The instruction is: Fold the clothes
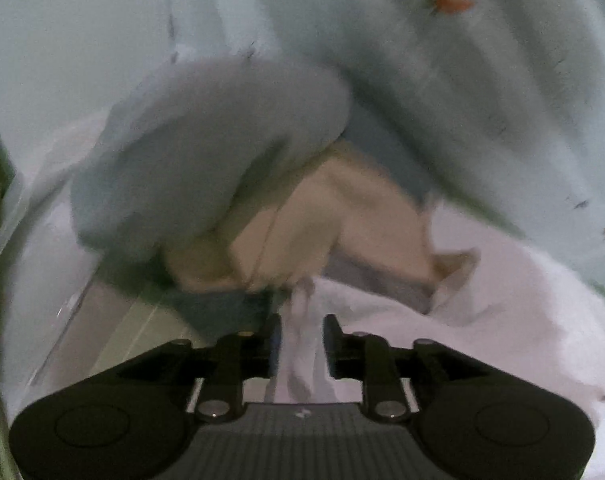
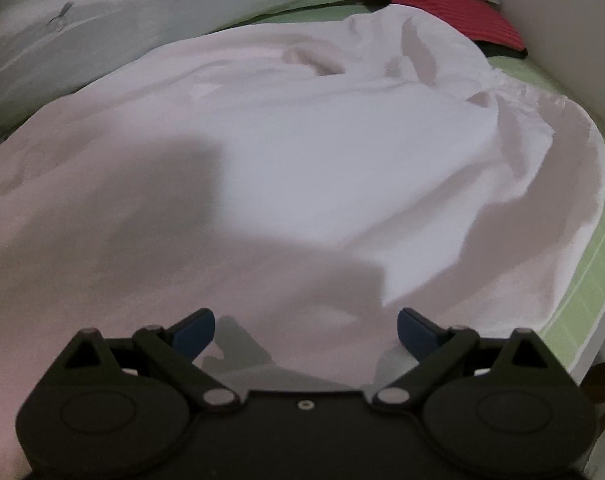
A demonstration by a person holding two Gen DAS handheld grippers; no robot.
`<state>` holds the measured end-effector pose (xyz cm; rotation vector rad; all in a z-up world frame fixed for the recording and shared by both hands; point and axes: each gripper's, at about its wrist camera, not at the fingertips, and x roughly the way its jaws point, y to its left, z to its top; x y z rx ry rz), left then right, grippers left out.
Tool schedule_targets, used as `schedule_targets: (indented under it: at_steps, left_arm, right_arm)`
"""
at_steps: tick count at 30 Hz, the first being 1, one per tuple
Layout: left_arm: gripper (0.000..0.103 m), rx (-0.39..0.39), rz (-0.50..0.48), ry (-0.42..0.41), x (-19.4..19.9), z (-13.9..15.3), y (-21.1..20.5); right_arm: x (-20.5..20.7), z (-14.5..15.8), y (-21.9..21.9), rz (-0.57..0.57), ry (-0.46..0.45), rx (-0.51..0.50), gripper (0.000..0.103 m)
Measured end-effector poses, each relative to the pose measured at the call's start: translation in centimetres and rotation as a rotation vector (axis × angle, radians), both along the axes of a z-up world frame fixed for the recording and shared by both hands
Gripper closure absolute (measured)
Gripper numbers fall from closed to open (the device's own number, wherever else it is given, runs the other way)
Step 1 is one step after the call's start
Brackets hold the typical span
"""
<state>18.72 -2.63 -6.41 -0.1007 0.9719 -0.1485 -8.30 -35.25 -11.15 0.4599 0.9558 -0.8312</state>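
Your left gripper pinches a bunch of the white garment, blurry; right gripper hangs spread above it. Looks mid-fold; next needs an edge for the right.

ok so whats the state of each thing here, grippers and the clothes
left gripper: shut on a pinch of the white garment
right gripper: open, nothing between its fingers
white garment: spread out, rumpled, not yet folded
red cloth: lying beyond the garment, partly hidden
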Motion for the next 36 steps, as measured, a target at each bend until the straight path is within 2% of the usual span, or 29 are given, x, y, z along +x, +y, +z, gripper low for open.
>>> schedule_targets:
  at_steps: [1,3,4,9,14,16,17,18,19,20,23,28,31,33,36]
  left_arm:
    - [0.054,0.009,-0.005,0.031,-0.2,-0.9,0.3]
    - [0.042,0.007,-0.008,0.095,-1.4,-2.7,1.5]
    - [0.04,0.006,-0.01,0.128,-2.0,-3.6,2.1]
    - [0.036,0.038,-0.049,0.263,-4.6,-7.7,4.2]
    - [0.035,-0.007,-0.144,0.305,-5.9,-8.6,4.3]
    - [0.038,-0.016,-0.178,0.301,-6.2,-8.7,4.1]
    - [0.043,-0.014,-0.192,0.292,-6.5,-8.6,4.0]
    - [0.062,-0.008,-0.205,0.281,-6.8,-8.6,3.8]
    - [0.088,-0.003,-0.217,0.276,-7.0,-8.7,3.7]
    - [0.091,-0.02,-0.225,0.279,-7.1,-8.9,3.7]
    - [0.093,-0.036,-0.194,0.27,-7.2,-8.9,3.9]
    - [0.093,-0.071,-0.115,0.2,-7.3,-6.2,5.9]
    - [0.093,-0.03,-0.083,0.19,-7.5,-6.1,6.2]
    - [0.092,0.001,-0.072,0.224,-7.8,-7.0,6.0]
    - [0.085,0.048,-0.047,0.24,-8.2,-7.4,5.4]
  right_arm:
    - [0.0,0.1,0.8,0.005,-0.002,-0.004,0.004]
    - [-0.1,0.2,2.5,0.014,-0.006,-0.013,0.004]
    - [-0.3,0.2,3.3,0.016,-0.005,-0.017,0.004]
    - [-1.0,-0.5,6.8,0.032,0.021,-0.015,0.004]
    - [-1.4,-0.4,7.8,0.044,0.025,-0.025,0.004]
    - [-1.5,-0.2,8.1,0.047,0.024,-0.03,0.004]
    - [-1.6,-0.2,8.2,0.048,0.023,-0.033,0.004]
    - [-1.7,-0.1,8.3,0.049,0.022,-0.036,0.004]
    - [-1.7,0.0,8.4,0.05,0.021,-0.039,0.004]
    - [-1.8,0.1,8.5,0.051,0.02,-0.042,0.004]
    - [-2.0,0.3,8.9,0.055,0.017,-0.05,0.004]
    - [-2.8,1.4,8.3,0.059,-0.013,-0.074,0.004]
    - [-2.8,1.8,7.0,0.082,-0.045,-0.082,0.004]
    - [-2.5,1.4,6.1,0.108,-0.047,-0.061,0.004]
    - [-2.0,0.5,4.8,0.133,-0.024,-0.023,0.004]
